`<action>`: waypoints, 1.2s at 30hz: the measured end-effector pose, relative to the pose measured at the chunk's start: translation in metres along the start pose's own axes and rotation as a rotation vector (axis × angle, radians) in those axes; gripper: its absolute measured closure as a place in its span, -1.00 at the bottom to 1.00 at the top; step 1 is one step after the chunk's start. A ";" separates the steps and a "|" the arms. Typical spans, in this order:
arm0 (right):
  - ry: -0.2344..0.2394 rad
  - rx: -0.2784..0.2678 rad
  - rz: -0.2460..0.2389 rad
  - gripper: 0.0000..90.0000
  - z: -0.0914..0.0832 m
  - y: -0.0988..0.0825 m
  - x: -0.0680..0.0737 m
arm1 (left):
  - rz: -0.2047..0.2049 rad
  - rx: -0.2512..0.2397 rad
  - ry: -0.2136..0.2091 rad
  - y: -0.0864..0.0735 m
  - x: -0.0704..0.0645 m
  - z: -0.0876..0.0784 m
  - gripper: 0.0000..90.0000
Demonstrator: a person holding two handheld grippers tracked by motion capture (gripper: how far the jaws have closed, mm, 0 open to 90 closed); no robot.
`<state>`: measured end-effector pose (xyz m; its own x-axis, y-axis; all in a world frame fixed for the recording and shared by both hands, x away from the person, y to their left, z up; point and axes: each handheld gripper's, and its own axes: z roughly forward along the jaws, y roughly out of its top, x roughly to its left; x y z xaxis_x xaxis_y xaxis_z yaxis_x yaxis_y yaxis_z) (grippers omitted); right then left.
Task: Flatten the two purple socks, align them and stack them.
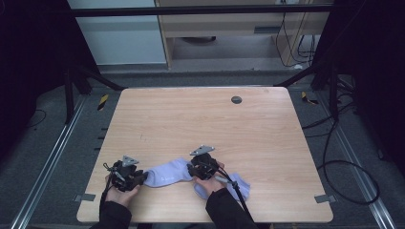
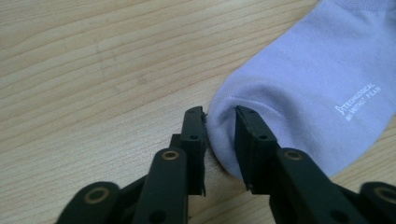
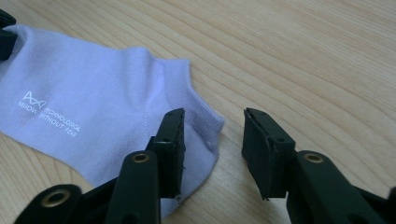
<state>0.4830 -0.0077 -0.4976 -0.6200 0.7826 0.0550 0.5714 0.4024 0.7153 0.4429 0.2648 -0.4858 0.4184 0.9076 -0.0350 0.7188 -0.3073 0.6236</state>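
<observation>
A: From the high view, what is in hand?

B: A pale lilac knitted ankle sock (image 1: pixel 167 172) lies flat on the light wooden table (image 1: pixel 200 119), close to the near edge. A second sock of the same lilac cloth (image 1: pixel 239 187) lies just to the right of the first, partly under the person's right forearm. The left gripper (image 1: pixel 138 179) sits at the first sock's left end, the right gripper (image 1: pixel 193 171) at its right end. The small dark round cap (image 1: pixel 236 99) set in the tabletop is well away from the sock, toward the far edge.

A: And the left gripper view?

B: The black jaws are pinching the sock's (image 2: pixel 299 93) rounded toe end, with a fold of cloth squeezed between the pads. White print on the sock reads roughly "TECHNOLOGICAL" over "WITHOUT FEAR"; the small letters are not wholly clear.

A: The right gripper view?

B: Here the jaws stand apart. One fingertip (image 3: pixel 170 140) rests on the sock's (image 3: pixel 93 116) ribbed cuff, the other (image 3: pixel 261 144) hovers over bare wood beside the cuff's edge, so nothing is gripped yet. The print shows a small logo, "MIIOW", then "TECHNOLOGICAL" and "WITHOUT", with a last word I cannot read surely.

A: How would you finish this grip well?

B: I'd judge the right gripper needs to slide further onto the cuff so both pads straddle the cloth, then close on both layers. The left pinch should hold firm, without dragging the toe.
</observation>
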 end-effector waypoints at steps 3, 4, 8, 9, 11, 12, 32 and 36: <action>0.002 -0.003 -0.022 0.55 0.002 -0.001 0.003 | 0.005 0.005 -0.010 0.000 -0.001 0.000 0.75; 0.006 -0.002 -0.022 0.65 0.002 -0.001 0.003 | -0.001 0.004 -0.012 0.000 -0.002 0.000 0.79; -0.001 -0.002 -0.030 0.92 0.001 0.000 0.007 | 0.000 0.002 -0.020 0.001 -0.002 -0.001 0.91; -0.001 -0.002 -0.030 0.92 0.001 0.000 0.007 | 0.000 0.002 -0.020 0.001 -0.002 -0.001 0.92; 0.010 -0.013 -0.020 0.93 -0.002 0.000 0.006 | -0.006 -0.014 -0.030 0.002 -0.001 -0.005 0.92; 0.015 -0.023 -0.016 0.93 -0.005 0.001 0.005 | -0.007 -0.020 -0.035 0.002 -0.001 -0.007 0.93; 0.069 -0.100 -0.034 0.94 -0.091 0.002 -0.017 | 0.045 -0.145 -0.139 0.026 -0.046 -0.043 0.94; 0.063 -0.109 -0.026 0.94 -0.105 -0.006 -0.026 | 0.061 -0.144 -0.147 0.031 -0.055 -0.044 0.94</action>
<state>0.4398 -0.0803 -0.4304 -0.6685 0.7398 0.0764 0.4947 0.3655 0.7885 0.4174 0.2175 -0.4302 0.5427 0.8338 -0.1012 0.6074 -0.3064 0.7329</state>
